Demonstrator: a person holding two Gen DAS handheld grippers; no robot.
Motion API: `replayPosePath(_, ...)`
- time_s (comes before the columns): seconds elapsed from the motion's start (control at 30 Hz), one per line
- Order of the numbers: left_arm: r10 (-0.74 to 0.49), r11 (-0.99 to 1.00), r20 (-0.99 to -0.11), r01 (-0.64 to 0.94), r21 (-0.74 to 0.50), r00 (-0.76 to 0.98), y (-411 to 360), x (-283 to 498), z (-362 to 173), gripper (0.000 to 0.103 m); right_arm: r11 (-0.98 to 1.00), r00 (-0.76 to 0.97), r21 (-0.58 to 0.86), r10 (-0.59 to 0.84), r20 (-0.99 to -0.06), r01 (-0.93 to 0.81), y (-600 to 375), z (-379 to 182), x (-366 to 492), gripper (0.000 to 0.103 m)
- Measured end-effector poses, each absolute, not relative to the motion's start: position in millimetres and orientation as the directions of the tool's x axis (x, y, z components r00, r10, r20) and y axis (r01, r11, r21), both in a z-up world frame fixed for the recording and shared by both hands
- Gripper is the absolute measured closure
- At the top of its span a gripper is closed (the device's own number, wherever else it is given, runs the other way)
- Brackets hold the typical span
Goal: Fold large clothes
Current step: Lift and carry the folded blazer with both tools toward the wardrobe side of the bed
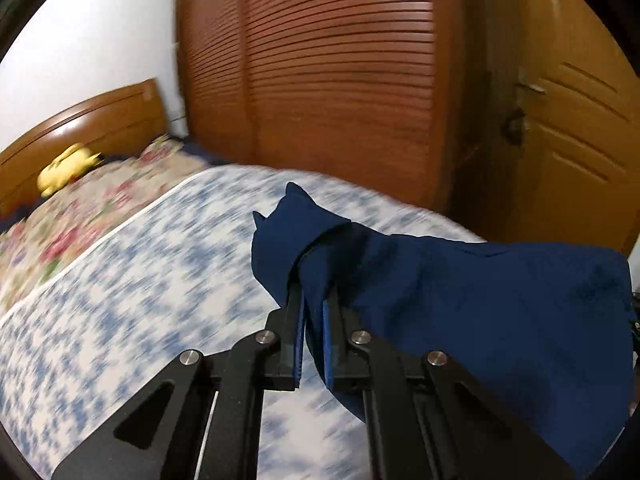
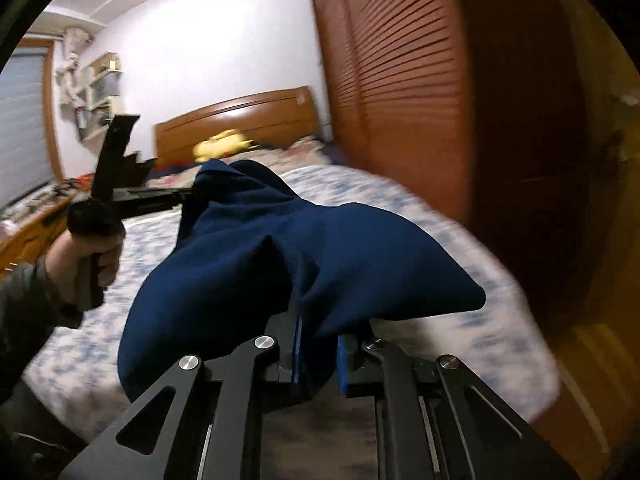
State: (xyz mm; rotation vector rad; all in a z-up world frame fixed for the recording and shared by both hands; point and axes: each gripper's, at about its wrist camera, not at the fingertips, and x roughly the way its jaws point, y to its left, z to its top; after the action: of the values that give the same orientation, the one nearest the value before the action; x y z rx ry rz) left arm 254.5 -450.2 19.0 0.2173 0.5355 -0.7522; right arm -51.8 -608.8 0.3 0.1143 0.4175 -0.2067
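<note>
A dark navy garment [image 1: 480, 292] hangs bunched above the bed, stretched between both grippers. In the left wrist view my left gripper [image 1: 314, 296] is shut on one edge of it, and cloth drapes over the fingertips and off to the right. In the right wrist view my right gripper [image 2: 320, 320] is shut on another part of the navy garment [image 2: 260, 256], which bulges over both fingers. Farther left in that view, a hand [image 2: 92, 256] holds the left gripper [image 2: 188, 196], its tips buried in the cloth.
Below lies the bed with a blue-and-white patterned cover [image 1: 140, 280] and a floral quilt [image 1: 100, 208] near the wooden headboard [image 1: 92, 124]. A yellow soft toy [image 1: 68, 168] rests by the headboard. A louvred wardrobe [image 1: 340, 80] and a door [image 1: 572, 140] stand close on the right.
</note>
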Motion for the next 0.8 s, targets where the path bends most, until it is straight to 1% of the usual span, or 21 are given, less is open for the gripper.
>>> replayPosePath(0.1,-0.633,0.676,-0.522,0.737,-0.011,0.572,-510.0,247.3,23.9,0.095,0.948,0.864,0.006,-0.289,-0.412,0.319,-643.9,0.4,-70.3,0.09)
replayPosePath(0.17,-0.655,0.659,-0.511,0.752,-0.026,0.557,-541.5,245.5,21.5,0.095,0.926,0.833,-0.03,-0.353,-0.427,0.376,-665.3,-7.3,-76.1,0.09)
replayPosePath(0.3,-0.659,0.62,-0.569,0.784,-0.039,0.492,-599.6,245.6,-3.9,0.095,0.888,0.756,-0.039,-0.413,-0.508,0.458,-700.9,-35.9,-78.0,0.089)
replayPosePath(0.37,-0.634,0.624,-0.583,0.781,0.002,0.508,-611.5,243.3,-17.3,0.095,0.877,0.707,-0.023,-0.402,-0.582,0.48,-713.7,-56.1,-71.8,0.086)
replayPosePath(0.4,-0.615,0.638,-0.587,0.77,0.024,0.527,-612.9,243.2,-22.1,0.095,0.874,0.697,-0.003,-0.389,-0.603,0.486,-718.0,-64.0,-72.1,0.081)
replayPosePath(0.43,-0.613,0.642,-0.59,0.767,0.017,0.526,-611.4,244.3,-24.1,0.095,0.868,0.691,0.007,-0.39,-0.609,0.497,-720.6,-68.8,-74.1,0.078)
replayPosePath(0.5,-0.611,0.644,-0.614,0.765,-0.019,0.5,-602.0,249.2,-26.2,0.095,0.857,0.688,0.025,-0.395,-0.608,0.514,-723.7,-73.0,-77.5,0.061)
replayPosePath(0.57,-0.604,0.637,-0.634,0.771,-0.02,0.483,-591.8,249.1,-28.1,0.094,0.839,0.687,0.035,-0.42,-0.593,0.543,-716.8,-68.3,-90.6,0.05)
replayPosePath(0.6,-0.595,0.632,-0.644,0.775,-0.004,0.482,-586.9,246.5,-29.3,0.092,0.835,0.691,0.04,-0.427,-0.583,0.55,-713.1,-62.1,-97.5,0.046)
replayPosePath(0.63,-0.592,0.624,-0.648,0.781,0.007,0.479,-584.9,243.4,-30.3,0.084,0.829,0.693,0.038,-0.442,-0.57,0.559,-707.3,-54.7,-102.0,0.044)
replayPosePath(0.73,-0.61,0.6,-0.641,0.8,0.012,0.466,-562.6,232.1,-29.7,0.072,0.813,0.706,0.02,-0.493,-0.509,0.582,-698.5,-38.5,-118.9,0.043)
replayPosePath(0.77,-0.618,0.594,-0.637,0.805,0.006,0.461,-554.9,229.4,-30.1,0.071,0.813,0.72,0.03,-0.496,-0.485,0.581,-695.5,-31.6,-119.6,0.043)
replayPosePath(0.8,-0.638,0.58,-0.631,0.814,-0.016,0.442,-541.8,224.0,-28.9,0.068,0.822,0.731,0.036,-0.485,-0.48,0.568,-693.0,-28.5,-117.8,0.043)
